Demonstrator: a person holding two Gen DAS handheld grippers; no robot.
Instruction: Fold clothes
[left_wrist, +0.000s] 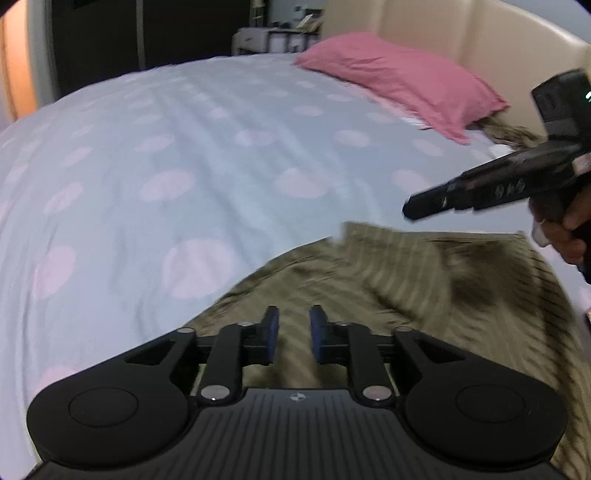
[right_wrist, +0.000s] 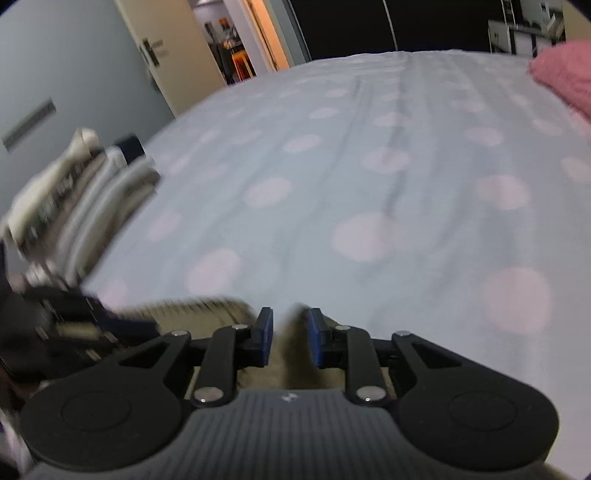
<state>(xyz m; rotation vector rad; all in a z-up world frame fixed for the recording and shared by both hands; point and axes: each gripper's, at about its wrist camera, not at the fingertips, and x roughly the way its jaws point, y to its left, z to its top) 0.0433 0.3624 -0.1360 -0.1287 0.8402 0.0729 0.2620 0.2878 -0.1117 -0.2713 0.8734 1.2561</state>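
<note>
An olive striped garment (left_wrist: 406, 280) lies rumpled on the bed, its far edge folded over. My left gripper (left_wrist: 293, 332) hovers low over its near left part, open by a narrow gap with only flat cloth showing beneath. My right gripper (left_wrist: 410, 210), held by a hand (left_wrist: 569, 229), hangs above the garment's far right corner with nothing dangling from its tip. In the right wrist view, my right gripper (right_wrist: 290, 332) stands open a little over the garment's edge (right_wrist: 207, 310), and the left gripper (right_wrist: 110, 321) is a dark blur at the left.
The bed sheet (left_wrist: 184, 147) is pale blue with pink dots. A pink pillow (left_wrist: 399, 77) rests against the beige headboard (left_wrist: 480, 33). A stack of folded clothes (right_wrist: 74, 192) sits at the bed's left edge. A door (right_wrist: 166, 55) stands beyond.
</note>
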